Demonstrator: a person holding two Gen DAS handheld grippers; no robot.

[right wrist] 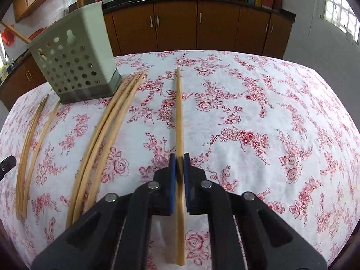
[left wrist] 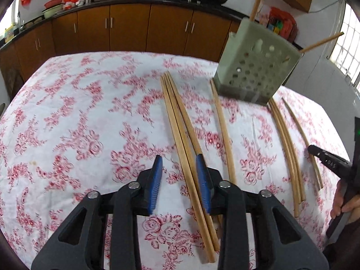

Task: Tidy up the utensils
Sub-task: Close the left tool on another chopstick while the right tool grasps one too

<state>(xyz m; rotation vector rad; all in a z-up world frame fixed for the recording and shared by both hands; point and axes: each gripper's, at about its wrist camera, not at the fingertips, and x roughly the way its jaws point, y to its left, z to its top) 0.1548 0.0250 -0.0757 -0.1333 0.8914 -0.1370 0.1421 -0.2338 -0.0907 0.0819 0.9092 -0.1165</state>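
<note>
Here the left gripper (left wrist: 179,180) was tipped steeply down over the flowered tablecloth (left wrist: 78,117), its blue pads (left wrist: 155,184) spread apart. A bundle of three chopsticks (left wrist: 180,135) lay on the cloth and ran between those pads; the right pad sat against the bundle's edge, but the left pad stood clear, so nothing was pinched.

The right gripper (right wrist: 179,175) pointed down at a similar slant, and its jaws were pressed together on a single chopstick (right wrist: 178,112). That stick ran straight away from the camera along the cloth, with its near end passing back under the gripper's body.

The pale green perforated holder (left wrist: 254,67) stood on the far part of the table with two chopsticks (left wrist: 258,0) leaning out of it. More loose chopsticks lay in front of it: a lone one (left wrist: 221,130) just beside the bundle and a curved-looking group (left wrist: 286,153) farther right. In the left wrist view, a hand (left wrist: 344,204) gripped the other tool's handle at the right edge.
</note>
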